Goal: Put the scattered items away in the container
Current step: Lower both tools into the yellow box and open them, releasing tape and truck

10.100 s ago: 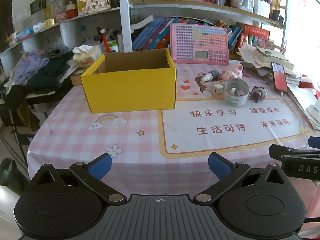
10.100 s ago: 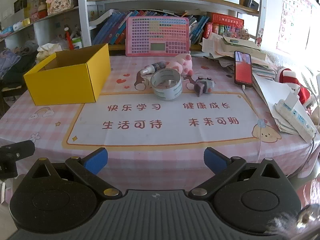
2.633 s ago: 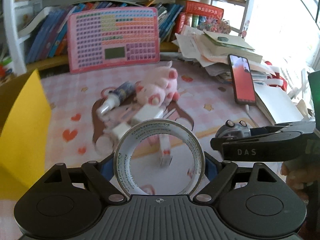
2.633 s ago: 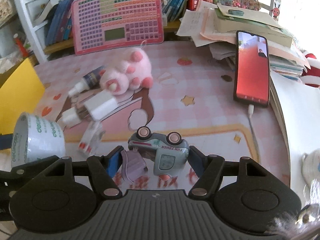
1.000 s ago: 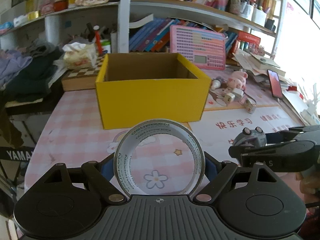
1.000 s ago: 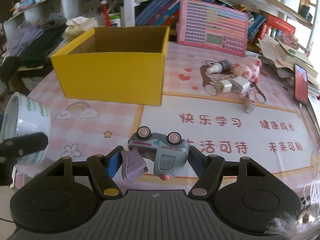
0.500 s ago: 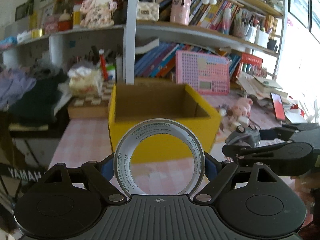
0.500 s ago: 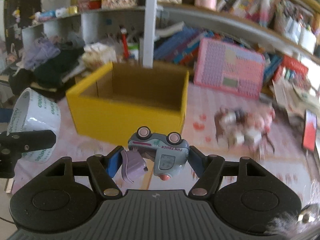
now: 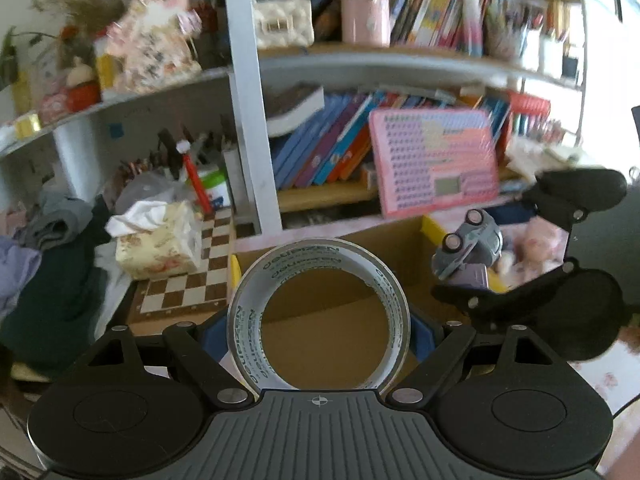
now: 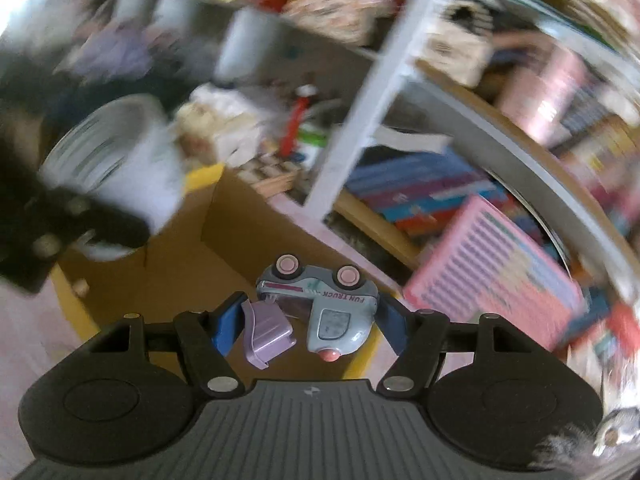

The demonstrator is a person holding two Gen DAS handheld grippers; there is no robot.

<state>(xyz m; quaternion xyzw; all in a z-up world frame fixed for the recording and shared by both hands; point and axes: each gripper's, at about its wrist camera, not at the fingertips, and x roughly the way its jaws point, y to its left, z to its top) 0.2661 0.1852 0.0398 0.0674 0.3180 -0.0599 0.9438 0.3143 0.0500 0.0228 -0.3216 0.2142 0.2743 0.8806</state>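
Holding: the left gripper [image 9: 320, 330] clamps a tape roll [image 9: 319, 316] upright between its blue pads; the roll's hole frames the box floor
Right gripper [image 10: 308, 320]: closed on an upturned toy truck [image 10: 320, 304], wheels up; a lilac flap hangs from it
Yellow box [image 9: 434, 229]: open, brown inside; both grippers hang above it
Toy truck from the left wrist view [image 9: 470, 246]: over the box's right wall
Right wrist view: heavily blurred; the pink keyboard board [image 10: 496, 276] stands behind the box

Pink table [image 9: 592, 376] — yellow box [image 9: 430, 226], chessboard [image 9: 180, 280] on it.
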